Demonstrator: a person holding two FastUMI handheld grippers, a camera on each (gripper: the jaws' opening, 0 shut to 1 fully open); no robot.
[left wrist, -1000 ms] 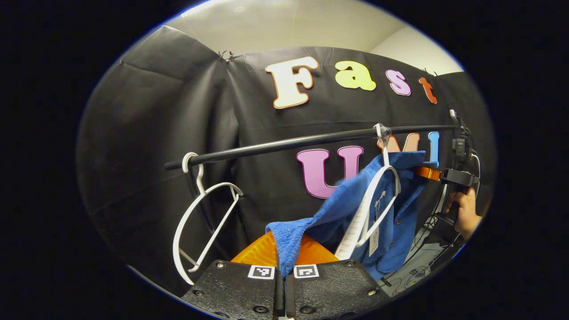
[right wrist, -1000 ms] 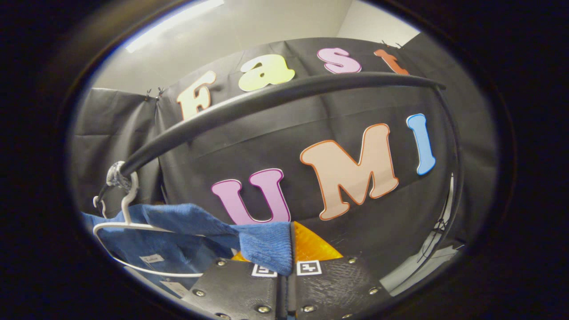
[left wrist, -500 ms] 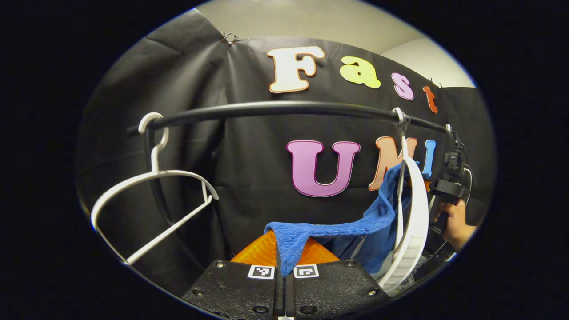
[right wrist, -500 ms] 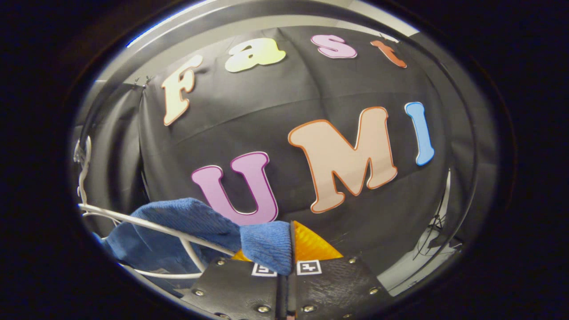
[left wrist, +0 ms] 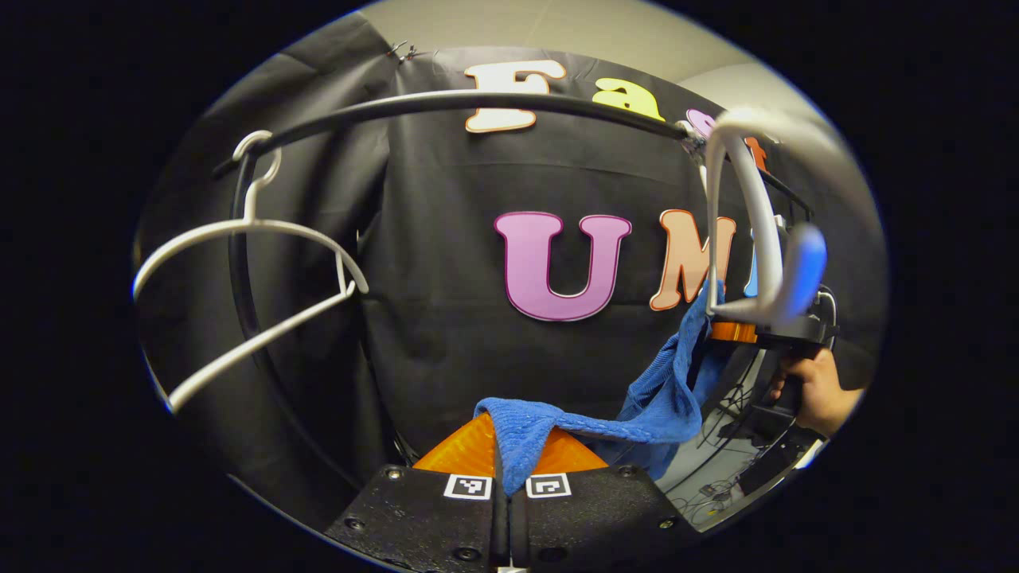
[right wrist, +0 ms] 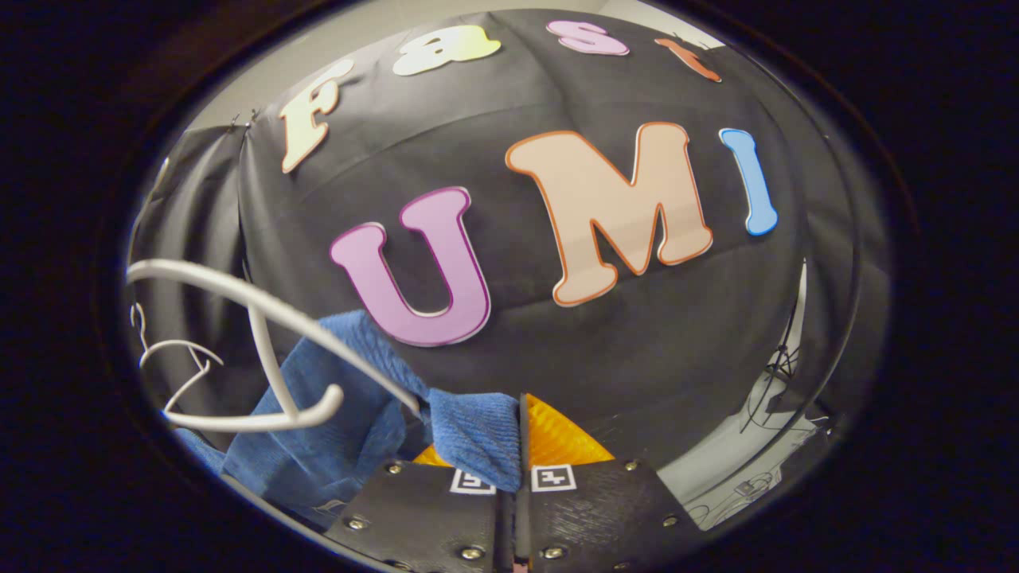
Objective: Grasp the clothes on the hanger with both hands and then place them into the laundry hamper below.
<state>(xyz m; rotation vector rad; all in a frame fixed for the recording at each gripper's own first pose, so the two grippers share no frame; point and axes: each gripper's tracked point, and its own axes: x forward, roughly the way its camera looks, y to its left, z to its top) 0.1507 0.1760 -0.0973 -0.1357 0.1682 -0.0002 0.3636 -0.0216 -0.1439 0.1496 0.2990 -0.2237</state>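
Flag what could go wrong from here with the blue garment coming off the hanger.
1. The hanger lies across the garment beside the right gripper; its arm could snag the knit as it is pulled down.
2. Each gripper pinches just a small fold, as at the left gripper; a tug might slip the cloth out.
3. The swinging hanger could knock the empty hanger on the rail.

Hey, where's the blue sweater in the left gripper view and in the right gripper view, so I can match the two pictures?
Left gripper view: the blue sweater runs from bottom centre, pinched in the left gripper, up toward the right.
Right gripper view: it hangs lower left, one end pinched in the right gripper at bottom centre.
Shared landmark: the white hanger it came off, upper right in the left gripper view, left in the right gripper view.
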